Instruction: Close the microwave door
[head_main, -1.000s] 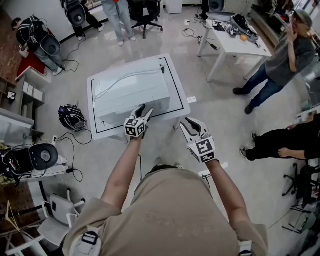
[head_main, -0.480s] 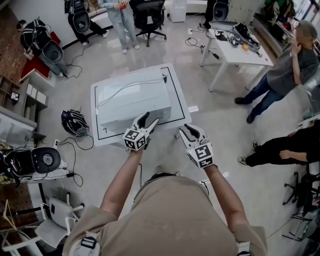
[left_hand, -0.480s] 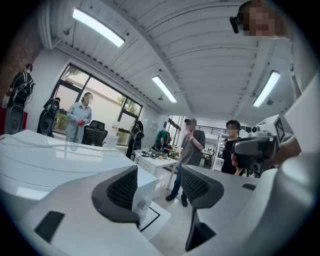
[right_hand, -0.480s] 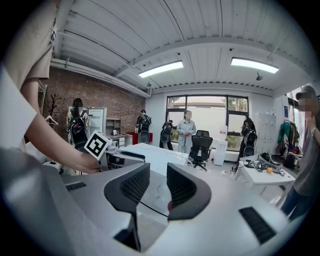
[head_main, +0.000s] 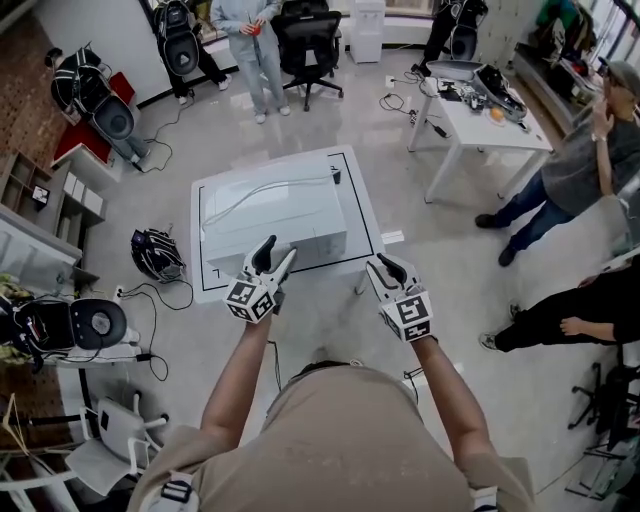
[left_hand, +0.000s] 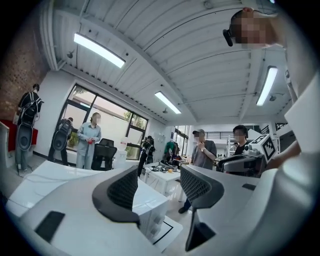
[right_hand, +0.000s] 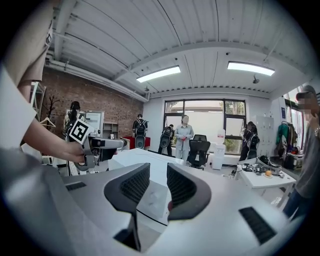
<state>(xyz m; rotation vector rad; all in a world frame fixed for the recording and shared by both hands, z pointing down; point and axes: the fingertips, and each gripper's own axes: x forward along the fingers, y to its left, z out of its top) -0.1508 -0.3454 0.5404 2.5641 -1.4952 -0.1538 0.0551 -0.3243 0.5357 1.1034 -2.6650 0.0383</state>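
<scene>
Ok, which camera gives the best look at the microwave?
The head view: almost the whole microwave shows from above, on its table. The left gripper view catches only one corner; the right gripper view shows just part of its top and one face.

Beige short-sleeved shirt (head_main: 340, 440); white left gripper (head_main: 280, 248), white right gripper (head_main: 380, 262), black-lined jaws; black-and-white square-marker cubes (head_main: 248, 298).

Left hand-held gripper (head_main: 278, 250) lifted; jaws opened, empty.

Left tool (left_hand: 160, 189): jaws just opened, standing apart, empty.
Microwave (left_hand: 152, 210): white, low beyond the jaws.
Onlookers (left_hand: 202, 150): standing near a far desk (left_hand: 167, 175).
</scene>
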